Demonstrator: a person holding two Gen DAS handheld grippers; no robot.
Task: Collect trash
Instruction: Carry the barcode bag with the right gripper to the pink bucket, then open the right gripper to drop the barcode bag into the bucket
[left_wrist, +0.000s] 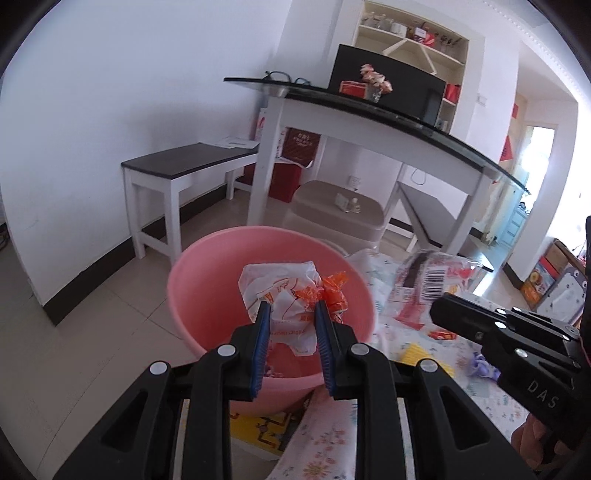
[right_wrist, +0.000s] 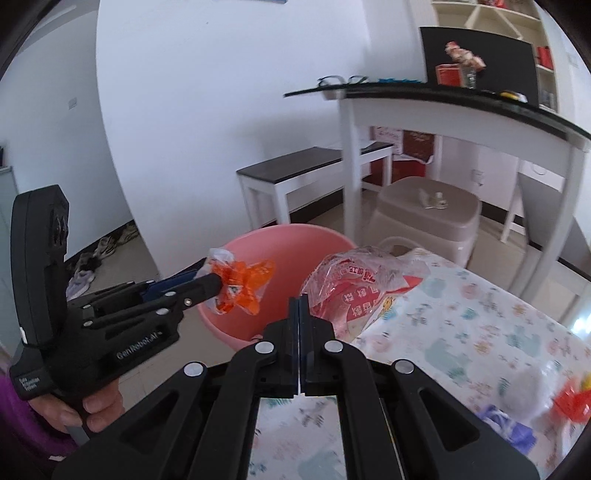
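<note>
We see the left hand-held gripper (left_wrist: 291, 317) about half open with its blue pads clamped on a crumpled white-and-orange wrapper (left_wrist: 291, 295), held over the pink basin (left_wrist: 207, 295); in the right wrist view the same wrapper (right_wrist: 240, 288) sticks out of that gripper's tip above the basin rim (right_wrist: 288, 236). The right hand-held gripper (right_wrist: 300, 306) has its jaws fully together and pinches the edge of a clear bag (right_wrist: 354, 288) with red print and a barcode; the bag rests partly on the bench (right_wrist: 461, 325), which has a floral cloth, at the edge next to the basin. The basin sits on the tiled floor (left_wrist: 92, 332) just beside the bench, and some small scraps lie in its bottom, too hidden to name. More trash lies on the bench: a red wrapper (right_wrist: 572, 406), a purple scrap (right_wrist: 506, 424), a yellow piece (left_wrist: 417, 354) and a small red packet (left_wrist: 443, 335). A hand (right_wrist: 92, 410) grips the left gripper's handle, purple sleeve at the edge. Behind the basin stand a beige stool (left_wrist: 340, 214) with small items on top, a white table with a black glass top (left_wrist: 369, 110) and a low dark-topped side bench (left_wrist: 184, 162) by the wall. Red boxes (left_wrist: 284, 181) sit under the table, a monitor (left_wrist: 388, 85) and flowers (left_wrist: 373, 79) on it, shelves (left_wrist: 410, 37) behind. Shoes (right_wrist: 92, 258) lie by the wall. The stool and table leg crowd the far side of the basin; its near side is open.
</note>
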